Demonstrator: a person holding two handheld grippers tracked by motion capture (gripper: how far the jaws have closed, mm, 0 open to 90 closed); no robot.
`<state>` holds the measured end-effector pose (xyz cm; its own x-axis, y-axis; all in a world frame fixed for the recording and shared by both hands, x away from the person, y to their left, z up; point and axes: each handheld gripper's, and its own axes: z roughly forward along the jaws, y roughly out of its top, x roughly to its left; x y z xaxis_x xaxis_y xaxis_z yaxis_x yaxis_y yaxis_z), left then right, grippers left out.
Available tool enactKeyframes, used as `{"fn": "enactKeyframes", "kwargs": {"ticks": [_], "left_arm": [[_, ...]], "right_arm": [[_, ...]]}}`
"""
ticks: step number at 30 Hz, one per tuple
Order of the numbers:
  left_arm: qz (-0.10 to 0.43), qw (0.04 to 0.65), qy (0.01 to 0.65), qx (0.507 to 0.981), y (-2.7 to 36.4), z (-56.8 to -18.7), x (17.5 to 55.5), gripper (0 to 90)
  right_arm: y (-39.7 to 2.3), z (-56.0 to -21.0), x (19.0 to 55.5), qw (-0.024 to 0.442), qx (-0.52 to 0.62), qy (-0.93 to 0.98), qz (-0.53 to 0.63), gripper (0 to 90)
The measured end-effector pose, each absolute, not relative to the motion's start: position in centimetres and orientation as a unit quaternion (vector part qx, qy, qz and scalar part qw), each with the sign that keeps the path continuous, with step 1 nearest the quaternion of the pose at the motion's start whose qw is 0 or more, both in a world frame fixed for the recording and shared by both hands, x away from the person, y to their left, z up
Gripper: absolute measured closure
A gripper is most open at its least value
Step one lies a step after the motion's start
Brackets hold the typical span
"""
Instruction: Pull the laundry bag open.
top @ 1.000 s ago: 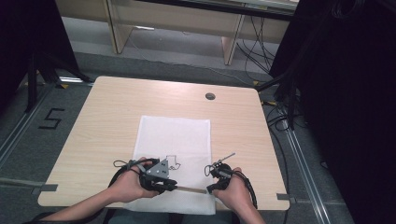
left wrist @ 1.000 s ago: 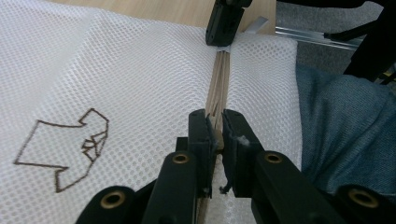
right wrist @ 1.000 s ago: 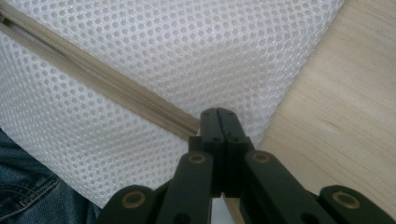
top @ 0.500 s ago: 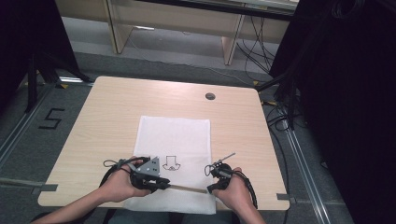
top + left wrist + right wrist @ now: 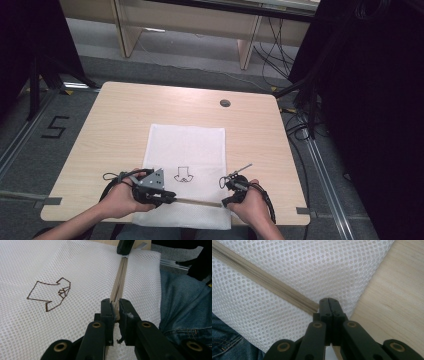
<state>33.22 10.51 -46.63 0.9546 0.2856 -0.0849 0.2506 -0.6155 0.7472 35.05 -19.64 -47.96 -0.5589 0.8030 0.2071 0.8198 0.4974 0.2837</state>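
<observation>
Currently zipping: white mesh laundry bag point(image 5: 187, 150) flat on bench point(image 5: 115, 125). Left gripper point(image 5: 115, 311) clamps beige zipper point(image 5: 120, 277) pull; right gripper point(image 5: 329, 305) pinches zipper end. Keep the pull level, tape taut.

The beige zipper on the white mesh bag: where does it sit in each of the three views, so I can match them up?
High view: the zipper runs level near the mesh bag's near edge, between the left gripper and right gripper.
Left gripper view: zipper runs from the jaws up to the other gripper's tip at top centre.
Right gripper view: zipper slants from top left down to the closed jaws.
Shared landmark: the bag's white mesh.
</observation>
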Motion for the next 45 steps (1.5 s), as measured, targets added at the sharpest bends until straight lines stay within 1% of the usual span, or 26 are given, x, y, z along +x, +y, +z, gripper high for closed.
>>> {"fn": "enactKeyframes", "kwargs": {"ticks": [4, 7, 12, 19, 22, 29, 34, 45], "left_arm": [[0.017, 0.415, 0.15, 0.897, 10.5, -46.7, 33.1, 82.0], [0.025, 0.409, 0.146, 0.9, 10.7, -46.6, 33.0, 82.0], [0.014, 0.417, 0.159, 0.895, 11.2, -46.6, 33.0, 82.0], [0.019, 0.413, 0.149, 0.898, 11.4, -46.6, 32.9, 82.0], [0.011, 0.419, 0.157, 0.894, 11.6, -46.8, 33.0, 82.0], [0.017, 0.413, 0.151, 0.898, 11.7, -46.6, 33.0, 82.0], [0.016, 0.418, 0.163, 0.893, 12.6, -46.7, 33.0, 82.0], [0.013, 0.419, 0.163, 0.893, 12.7, -46.8, 32.8, 82.0]], "right_arm": [[-19.7, -47.9, 35.0, 0.025, -0.471, -0.864, -0.176, 90.0], [-19.6, -47.9, 35.0, 0.024, -0.471, -0.864, -0.175, 90.0], [-19.7, -48.0, 35.0, 0.024, -0.469, -0.865, -0.177, 90.0], [-19.6, -47.9, 35.0, 0.025, -0.472, -0.864, -0.175, 90.0], [-19.7, -48.0, 35.1, 0.024, -0.47, -0.864, -0.177, 90.0], [-19.6, -47.9, 35.0, 0.025, -0.473, -0.863, -0.174, 90.0], [-19.6, -48.0, 35.1, 0.024, -0.471, -0.864, -0.176, 90.0], [-19.6, -47.9, 35.0, 0.025, -0.475, -0.862, -0.175, 90.0]]}}
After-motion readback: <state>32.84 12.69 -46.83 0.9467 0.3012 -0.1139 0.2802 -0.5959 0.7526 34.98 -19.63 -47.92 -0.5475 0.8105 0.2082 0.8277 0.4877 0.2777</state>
